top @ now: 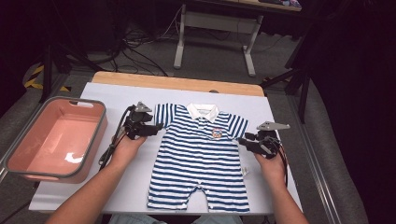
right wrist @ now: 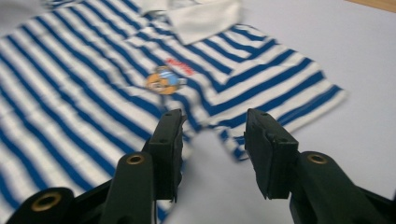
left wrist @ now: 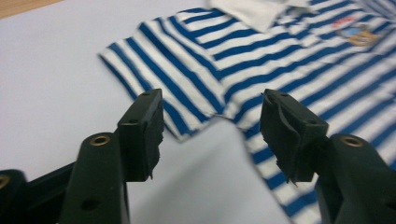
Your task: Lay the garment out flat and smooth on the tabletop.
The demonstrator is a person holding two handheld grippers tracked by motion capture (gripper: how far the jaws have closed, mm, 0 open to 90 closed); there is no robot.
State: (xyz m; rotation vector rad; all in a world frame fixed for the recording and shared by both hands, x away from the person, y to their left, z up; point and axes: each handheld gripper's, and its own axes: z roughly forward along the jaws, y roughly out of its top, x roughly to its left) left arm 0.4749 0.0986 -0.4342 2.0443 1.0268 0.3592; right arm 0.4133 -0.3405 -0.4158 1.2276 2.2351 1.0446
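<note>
Forearms enter from the near edge of the table, one at each side of a blue-and-white striped baby romper laid flat on the white surface, collar at the far end and legs toward the near edge. On the left, a hand wraps the body of the left gripper, which is held level and points right, its tips at the romper's left sleeve. Seen from the left gripper view, its two black jaws stand spread with bare table and the hem of the sleeve beyond the gap, the pads pressing on nothing. On the right, the other hand grips the right gripper from below, wrist bent so that the tool points left toward the right sleeve. Its own view shows the jaws parted as well, the sleeve's edge and the chest badge lying just past the tips, no cloth between them. A pink plastic basin with a grey rim sits at the table's left edge, well apart from the garment. Cables trail from both tools along the forearms.
</note>
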